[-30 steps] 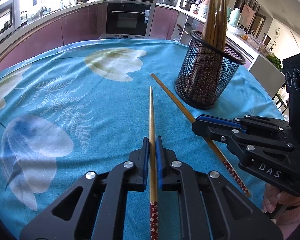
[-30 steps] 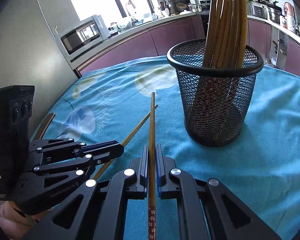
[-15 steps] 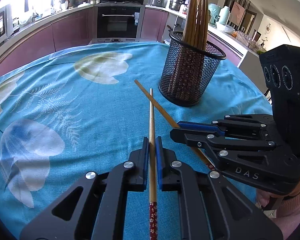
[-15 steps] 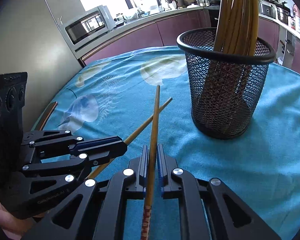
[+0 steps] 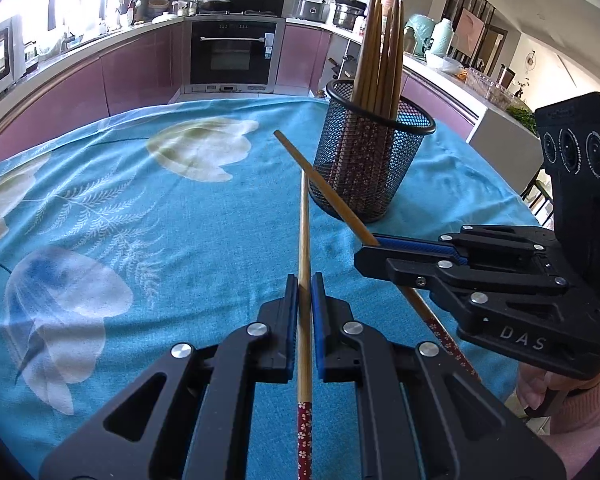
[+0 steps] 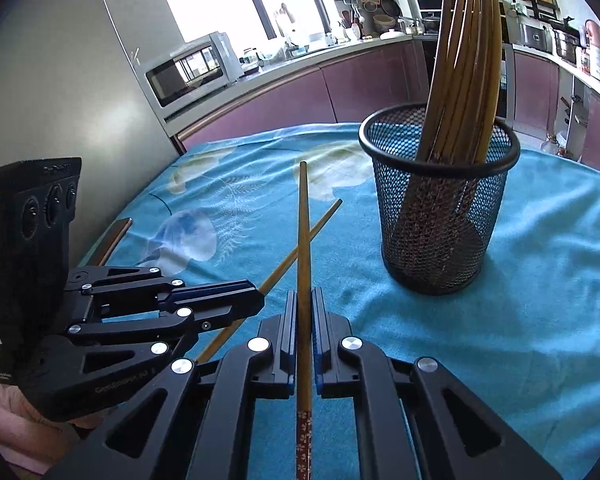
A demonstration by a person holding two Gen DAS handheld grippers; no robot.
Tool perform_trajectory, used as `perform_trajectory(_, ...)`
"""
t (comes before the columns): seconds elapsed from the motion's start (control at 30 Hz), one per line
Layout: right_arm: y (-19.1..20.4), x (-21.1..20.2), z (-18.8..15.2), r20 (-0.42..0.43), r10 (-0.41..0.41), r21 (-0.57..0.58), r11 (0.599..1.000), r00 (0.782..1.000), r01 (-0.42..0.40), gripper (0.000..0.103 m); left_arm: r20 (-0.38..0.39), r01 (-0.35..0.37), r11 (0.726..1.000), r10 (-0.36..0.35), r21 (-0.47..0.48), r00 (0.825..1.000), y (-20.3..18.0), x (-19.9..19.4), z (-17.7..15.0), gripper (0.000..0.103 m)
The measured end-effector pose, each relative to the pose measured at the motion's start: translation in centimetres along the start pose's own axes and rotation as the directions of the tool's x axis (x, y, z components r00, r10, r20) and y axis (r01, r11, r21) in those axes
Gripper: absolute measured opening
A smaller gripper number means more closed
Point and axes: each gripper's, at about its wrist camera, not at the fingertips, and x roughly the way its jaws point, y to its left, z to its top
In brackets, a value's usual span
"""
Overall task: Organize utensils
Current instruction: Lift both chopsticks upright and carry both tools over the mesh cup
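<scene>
Basically both grippers — left gripper [image 5: 305, 300], right gripper [image 6: 305, 312] — were each clamped mid-shaft on a chopstick [image 5: 304, 240]: stiff, light, slippery.

The two held chopsticks [image 5: 305, 240] [image 6: 303, 240] look like smooth, satin-finished wood with red floral-patterned ends, like those standing in the black wire-mesh metal holder [image 6: 440, 216]. The tablecloth [image 5: 160, 208] is soft matt blue printed cloth, and both grippers [image 5: 305, 300] [image 6: 305, 316] are matt black plastic with shiny metal screws and blue pads
</scene>
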Motion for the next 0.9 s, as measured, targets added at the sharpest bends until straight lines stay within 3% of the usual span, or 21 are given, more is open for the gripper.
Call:
perform_trajectory(0.57,0.1,-4.4,1.0,0.121,-0.002,-0.01,1.0,0.993,0.003,0.006,0.075,0.071,0.997,-0.07,-0.018,0.995,0.1,-3.5,1.1,0.008)
perform_trajectory(0.9,0.3,-4.9,1.0,0.144,0.017,-0.021,1.0,0.989,-0.014,0.006,0.097,0.082,0.996,-0.08,-0.016,0.992,-0.1,-4.7,1.4,0.008)
